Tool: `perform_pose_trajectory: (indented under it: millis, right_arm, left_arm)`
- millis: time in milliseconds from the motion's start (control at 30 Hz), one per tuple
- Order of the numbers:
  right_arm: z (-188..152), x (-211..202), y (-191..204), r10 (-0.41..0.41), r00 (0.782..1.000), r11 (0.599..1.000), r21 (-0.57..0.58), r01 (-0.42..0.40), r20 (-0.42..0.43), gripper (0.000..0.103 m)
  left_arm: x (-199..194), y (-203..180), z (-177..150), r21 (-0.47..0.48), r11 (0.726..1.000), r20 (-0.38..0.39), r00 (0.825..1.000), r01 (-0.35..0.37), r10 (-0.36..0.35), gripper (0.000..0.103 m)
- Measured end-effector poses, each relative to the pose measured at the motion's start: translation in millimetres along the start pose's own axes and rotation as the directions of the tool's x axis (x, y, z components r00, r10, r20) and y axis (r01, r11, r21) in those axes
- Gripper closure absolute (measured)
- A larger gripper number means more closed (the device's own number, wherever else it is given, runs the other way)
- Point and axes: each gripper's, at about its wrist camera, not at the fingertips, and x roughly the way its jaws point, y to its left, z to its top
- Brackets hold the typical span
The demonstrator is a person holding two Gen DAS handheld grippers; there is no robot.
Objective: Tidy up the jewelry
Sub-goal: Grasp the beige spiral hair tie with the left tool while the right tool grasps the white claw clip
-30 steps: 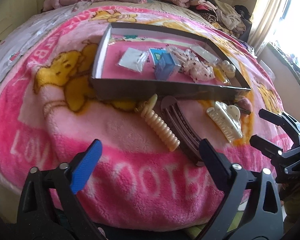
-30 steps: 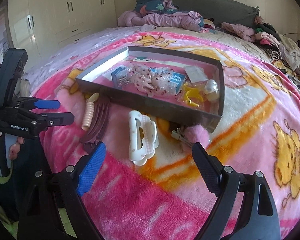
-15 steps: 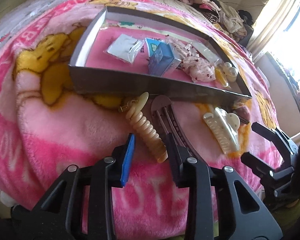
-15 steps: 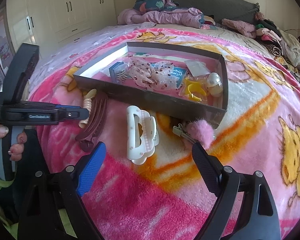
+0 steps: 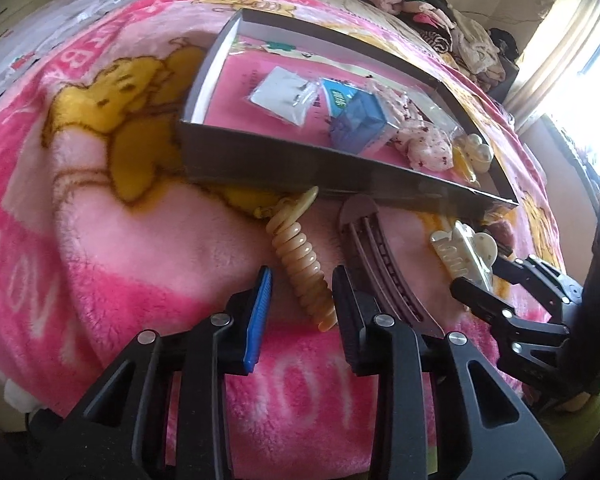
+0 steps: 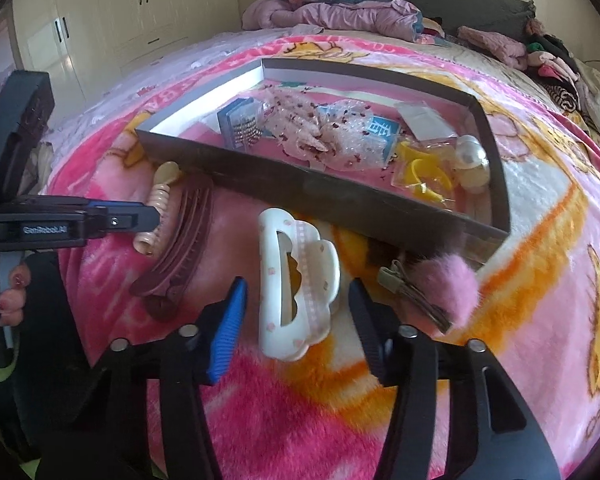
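While the left gripper (image 5: 300, 296) sits narrowed around the near end of the cream spiral clip (image 5: 298, 264), pads not visibly pressing it, the right gripper (image 6: 298, 312) is closing astride the white claw clip (image 6: 296, 284). Both clips lie on the bed's blanket (image 5: 112, 264), just near of the gray tray (image 6: 340, 196), presumably their destination.
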Motion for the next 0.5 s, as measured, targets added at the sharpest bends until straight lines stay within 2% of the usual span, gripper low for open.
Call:
perform_pose_trajectory:
  millis: [100,300,400,500]
  right_arm:
    - [1.0,7.3,2.3,-0.01,1.0,1.0,-0.009,0.01,0.002,0.065]
    - [0.3,7.2,4.2,-0.007,1.0,1.0,-0.005,0.007,0.026,0.067]
    - [-0.7,4.6,3.1,-0.001,1.0,1.0,0.006,0.001,0.03,0.067]
    - [-2.4,0.1,1.9,0.0,0.999,1.0,0.014,0.0,0.034,0.067]
  left_arm:
    - [1.9,-0.4,1.2,-0.001,1.0,-0.001,1.0,-0.006,0.006,0.078]
    - [15.0,-2.0,6.4,-0.002,1.0,-0.004,1.0,-0.03,0.03,0.077]
    - [18.5,-6.7,5.9,0.036,0.998,0.01,0.998,-0.058,0.058,0.083]
    - [14.8,-10.7,3.0,0.075,0.994,0.028,0.997,-0.076,0.074,0.085]
